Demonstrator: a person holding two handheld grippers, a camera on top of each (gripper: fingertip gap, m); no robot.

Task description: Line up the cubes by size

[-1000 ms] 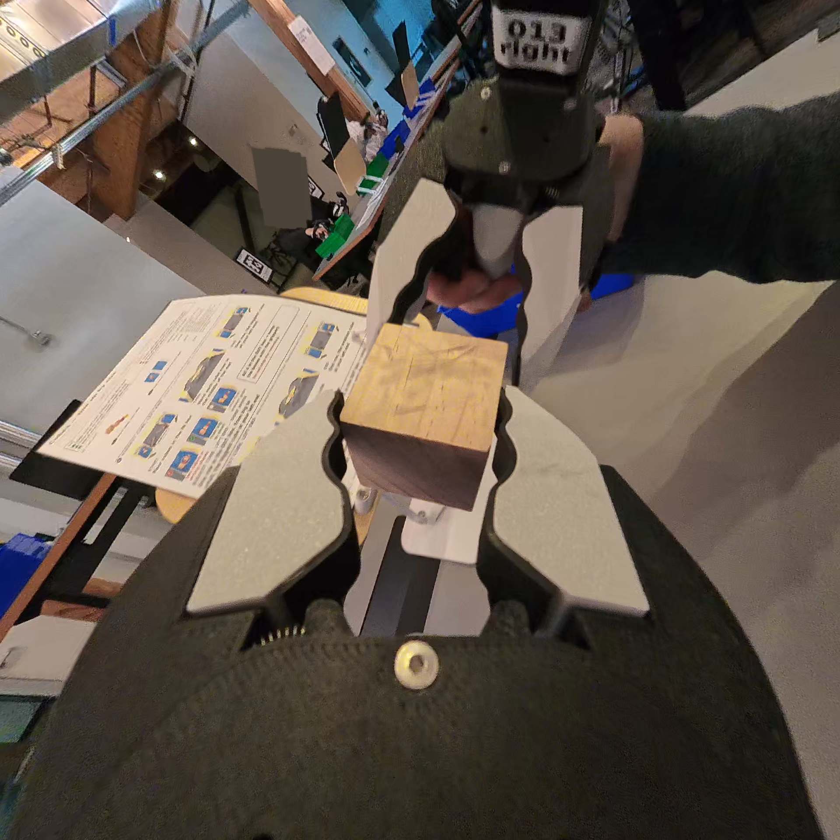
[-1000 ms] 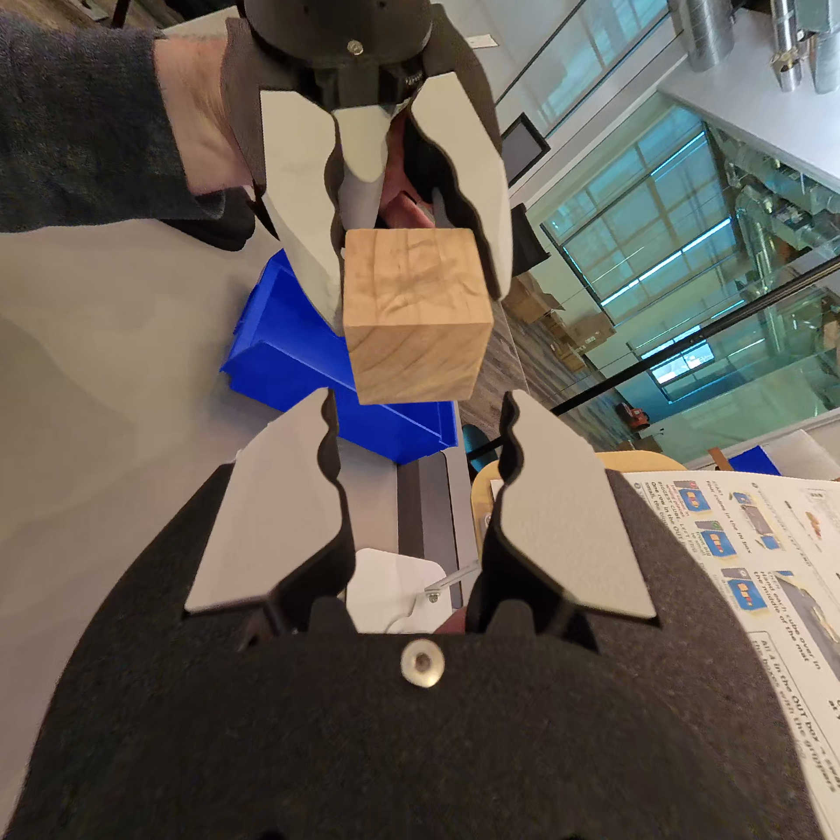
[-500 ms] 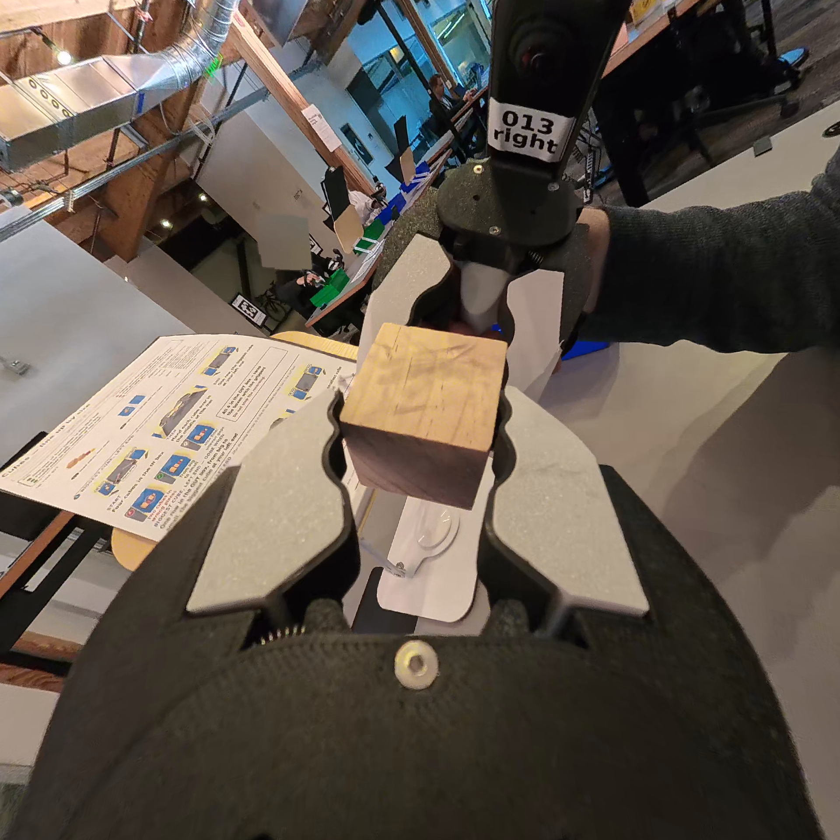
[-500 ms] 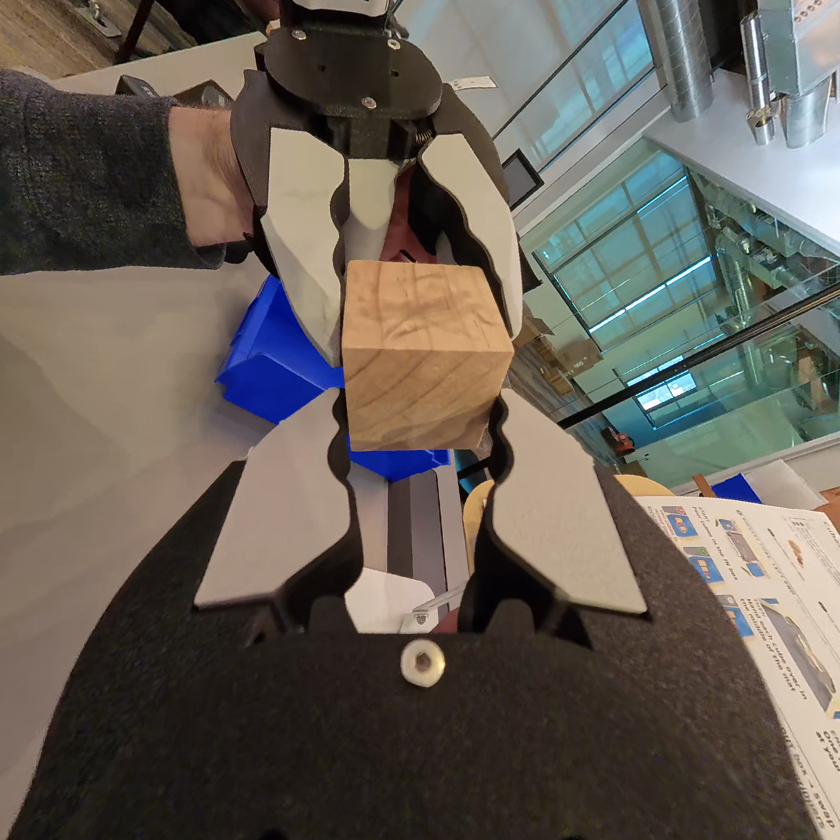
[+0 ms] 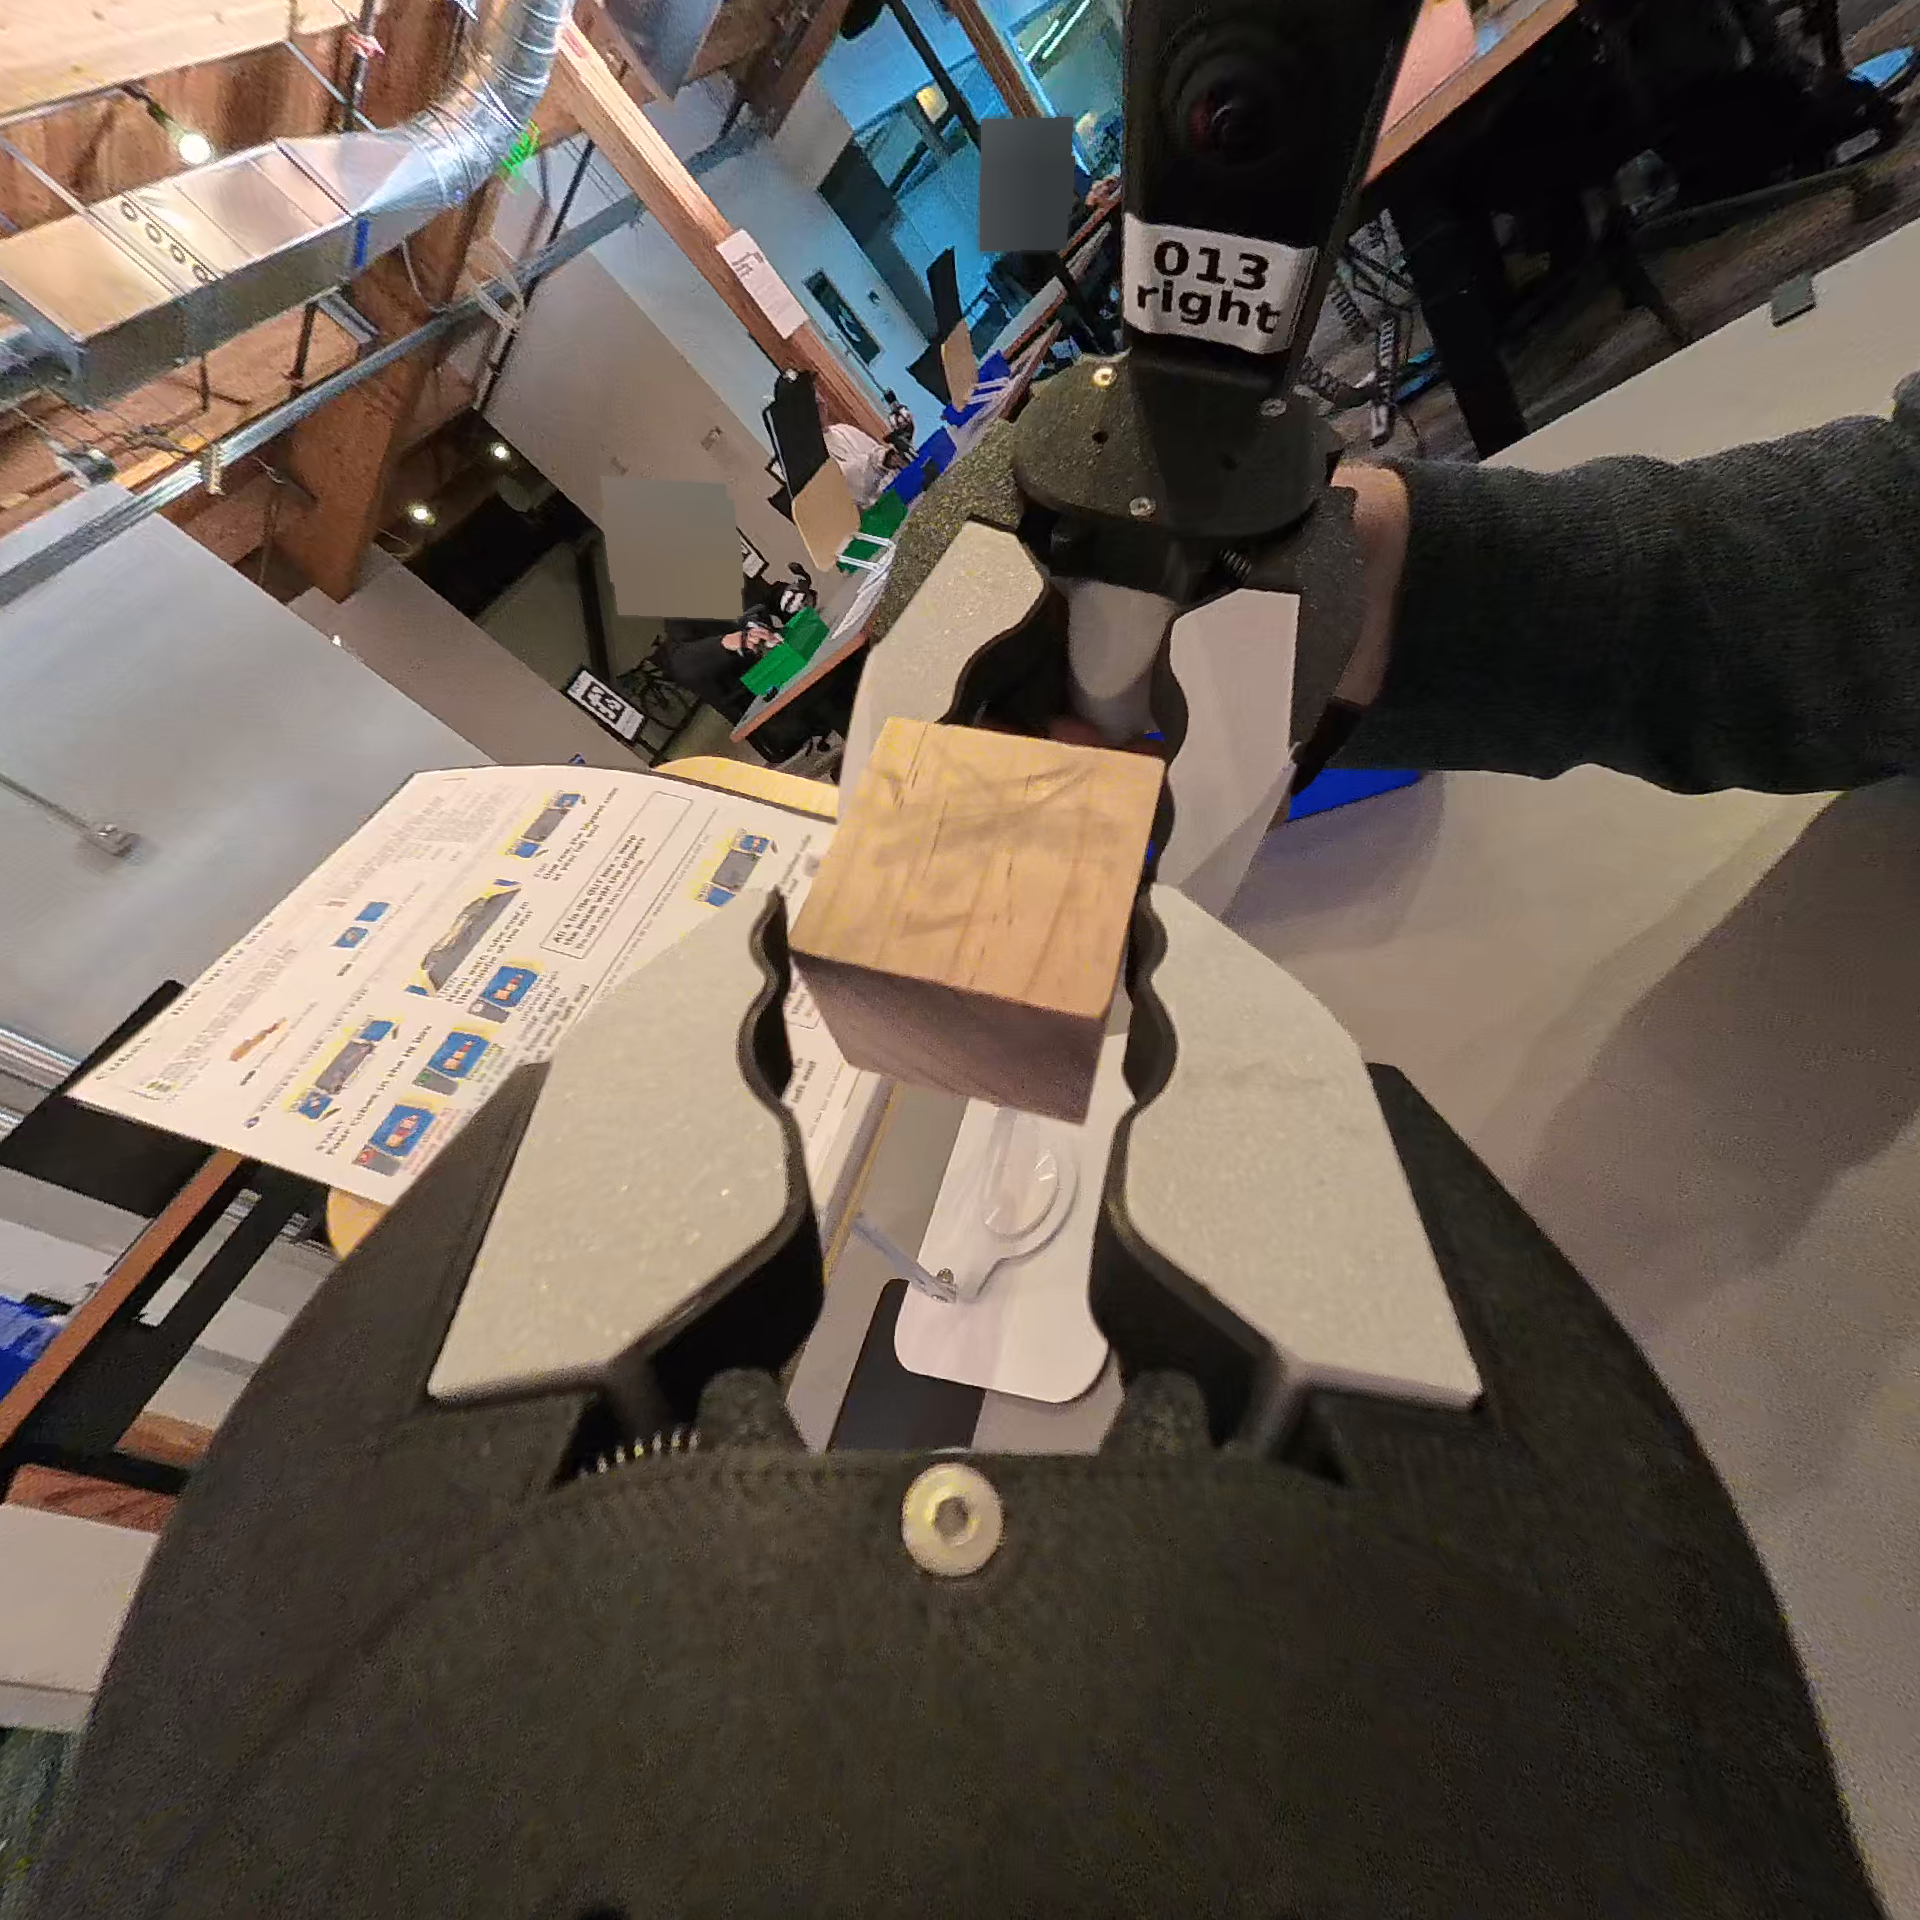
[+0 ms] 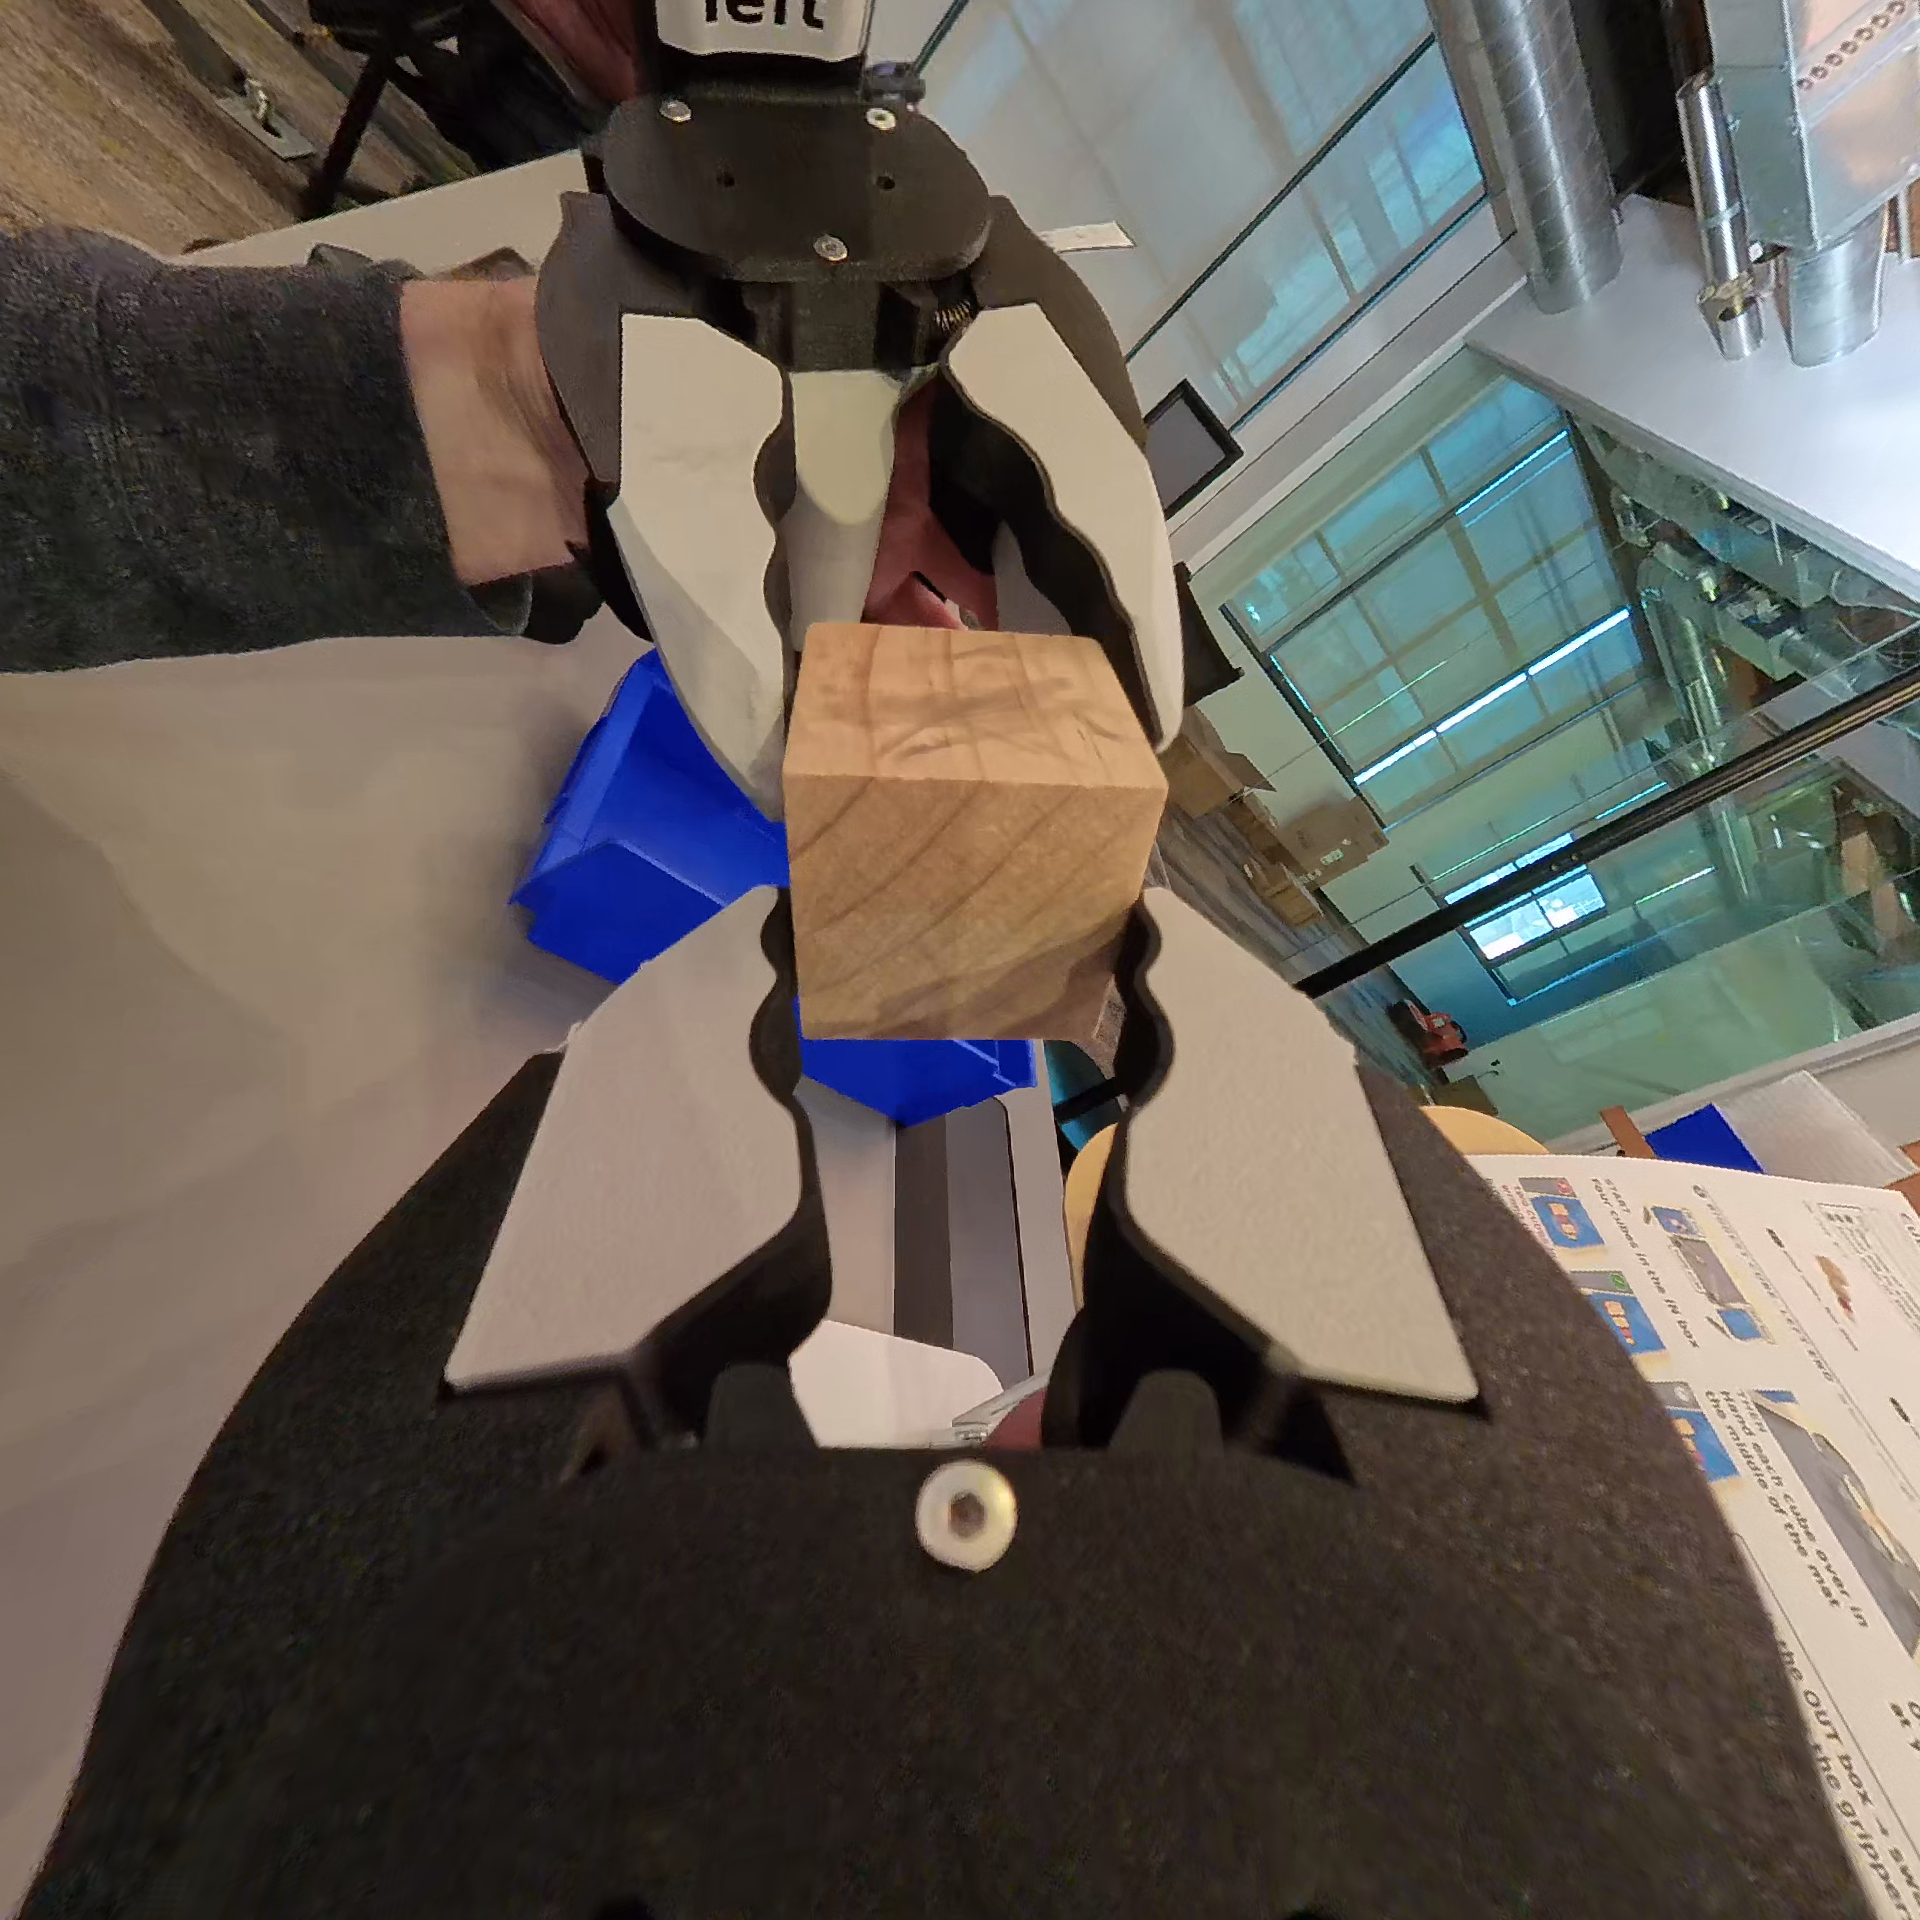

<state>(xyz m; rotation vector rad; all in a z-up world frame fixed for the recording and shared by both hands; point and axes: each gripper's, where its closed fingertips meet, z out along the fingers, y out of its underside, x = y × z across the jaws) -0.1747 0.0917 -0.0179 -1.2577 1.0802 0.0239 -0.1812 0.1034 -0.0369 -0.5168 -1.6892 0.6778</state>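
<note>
Closed in since a second ago, right hand-held gripper [image 6: 956,935] joins left hand-held gripper [image 5: 951,925] in clamping one wooden cube [image 5: 977,883] in mid-air.

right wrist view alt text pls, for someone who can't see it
A wooden cube is held in mid-air between two facing grippers, the right gripper below and the left gripper above. A blue bin sits behind.

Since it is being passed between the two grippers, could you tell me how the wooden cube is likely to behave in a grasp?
The wooden cube looks solid and stiff, so it should not deform. Its flat faces suit the right gripper and left gripper pads. Smooth wood may slip slightly; it will not roll.
</note>
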